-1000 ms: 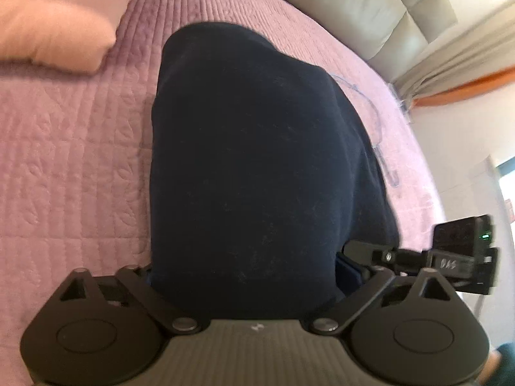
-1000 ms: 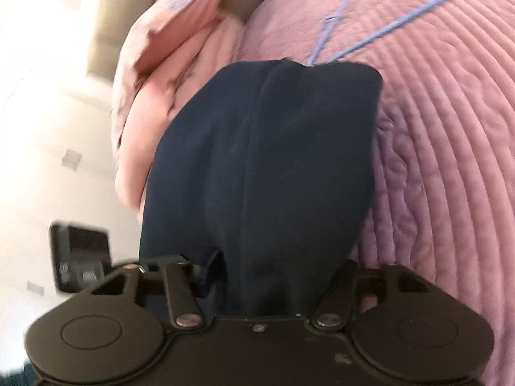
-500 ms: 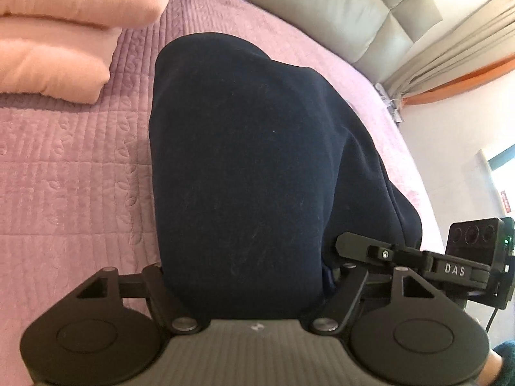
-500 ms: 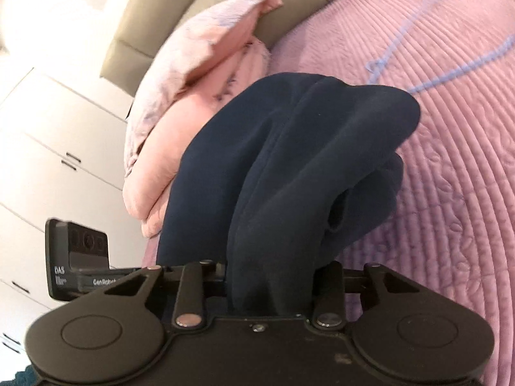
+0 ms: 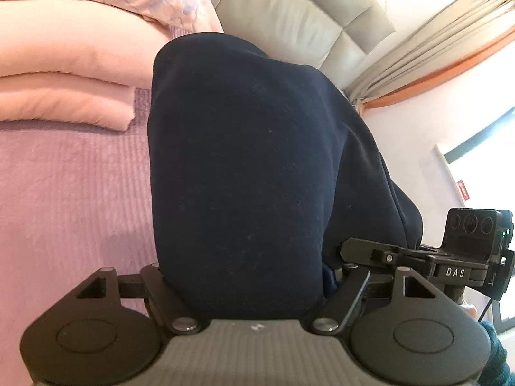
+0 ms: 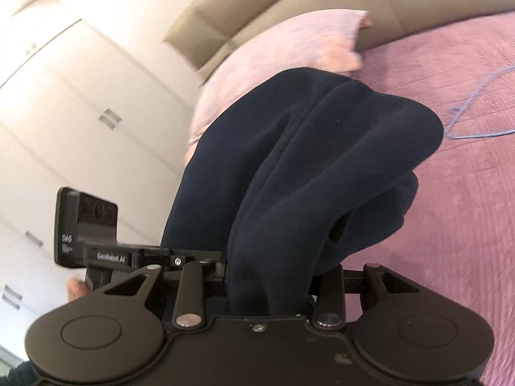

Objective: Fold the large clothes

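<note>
**Setting: Home Bedroom**

Indicators: a bed with a purple quilted bedspread (image 5: 70, 199), pink pillows (image 5: 64, 74), a padded beige headboard (image 5: 283, 16), curtains (image 5: 428, 38) beside a window, and white built-in wardrobe doors (image 6: 80, 103).

Matte black gripper (image 5: 244, 289) — grey-ribbed body (teal sleeve).

Bright daylight, fisheye edge warping, slight blur

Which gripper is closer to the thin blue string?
Right, probably. The thin blue string lies right of the right gripper; the left gripper is farther left, across the navy garment.
</note>
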### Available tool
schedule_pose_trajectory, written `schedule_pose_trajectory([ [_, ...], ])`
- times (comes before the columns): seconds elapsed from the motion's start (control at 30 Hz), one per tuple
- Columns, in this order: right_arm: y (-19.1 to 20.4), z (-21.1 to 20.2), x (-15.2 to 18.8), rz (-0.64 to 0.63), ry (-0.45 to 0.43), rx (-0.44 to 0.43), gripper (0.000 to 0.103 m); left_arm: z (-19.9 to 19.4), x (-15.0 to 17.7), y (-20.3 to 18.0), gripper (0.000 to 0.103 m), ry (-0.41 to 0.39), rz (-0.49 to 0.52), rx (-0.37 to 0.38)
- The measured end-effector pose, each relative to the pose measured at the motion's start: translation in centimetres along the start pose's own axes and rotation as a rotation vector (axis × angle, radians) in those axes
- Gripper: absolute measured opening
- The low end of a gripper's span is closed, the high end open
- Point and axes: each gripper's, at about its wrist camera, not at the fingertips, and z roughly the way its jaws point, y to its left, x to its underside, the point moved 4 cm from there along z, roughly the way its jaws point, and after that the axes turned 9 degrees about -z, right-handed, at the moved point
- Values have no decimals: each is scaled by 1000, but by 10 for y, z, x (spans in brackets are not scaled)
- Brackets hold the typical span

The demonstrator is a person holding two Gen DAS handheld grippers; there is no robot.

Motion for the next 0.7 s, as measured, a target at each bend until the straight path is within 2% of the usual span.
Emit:
schedule_pose_trajectory([
  [0.17,67,-10,53,6,21,-37,44,-50,59,13,77,3,-7,-4],
  [0.3,78,3,90,32,72,-66,44,-56,96,39,77,11,-30,-17],
  [0.4,63,28,114,52,105,-66,44,-40,109,74,77,19,-84,-9],
  [0.47,50,48,125,26,114,-32,44,-24,115,105,77,5,-138,-23],
  [0.6,13,100,139,-63,146,107,42,26,118,149,77,-12,-154,-136],
  [0.67,-12,117,154,-23,179,136,41,45,120,171,85,-2,-166,-176],
  [0.7,-25,121,160,-10,180,144,41,48,122,181,94,-15,-175,-152],
])
